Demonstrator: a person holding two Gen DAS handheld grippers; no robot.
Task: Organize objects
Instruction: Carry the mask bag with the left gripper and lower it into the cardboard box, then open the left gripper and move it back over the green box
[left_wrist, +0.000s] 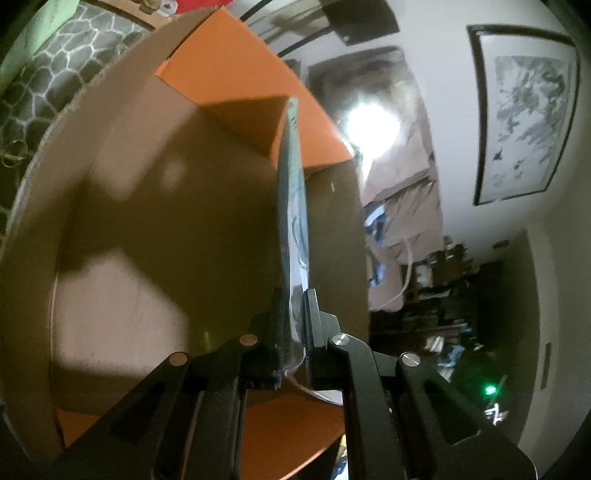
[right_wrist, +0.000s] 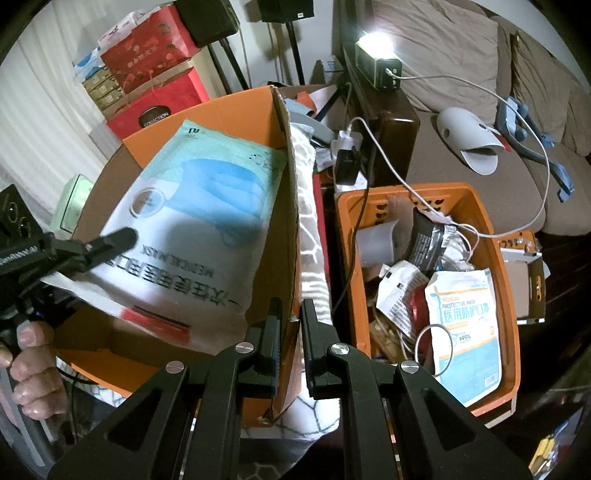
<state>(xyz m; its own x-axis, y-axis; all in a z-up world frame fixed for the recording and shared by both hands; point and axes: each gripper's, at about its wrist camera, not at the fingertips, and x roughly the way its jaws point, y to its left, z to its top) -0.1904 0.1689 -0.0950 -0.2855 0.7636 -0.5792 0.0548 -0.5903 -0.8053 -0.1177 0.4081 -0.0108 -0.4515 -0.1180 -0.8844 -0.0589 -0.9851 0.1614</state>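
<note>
The right gripper (right_wrist: 291, 343) sat nearest, its two black fingers astride the right-hand wall of the cardboard box (right_wrist: 293, 206), one inside and one outside; whether they pinched that wall could not be told. Inside the box, left of that wall, the medical mask pack (right_wrist: 192, 229) hung tilted over the brown bottom, its printed face up and its blue mask picture toward the far orange flap. The left gripper (right_wrist: 110, 242) reached in from the box's left side and was clamped on the pack's near left edge. In the left wrist view the same pack (left_wrist: 293, 229) showed edge-on, pinched between the closed fingers of the left gripper (left_wrist: 293, 332), with the box's brown interior (left_wrist: 147, 240) to its left.

Just right of the box stood an orange basket (right_wrist: 345, 258) crowded with wrappers, cables and a protective mask packet (right_wrist: 463, 325). Beyond the box's far flap, red gift boxes (right_wrist: 155, 77) were stacked. Behind the basket, a white cable (right_wrist: 517, 107) ran across a brown sofa (right_wrist: 461, 55), with a lit lamp (right_wrist: 376, 55) on its armrest.
</note>
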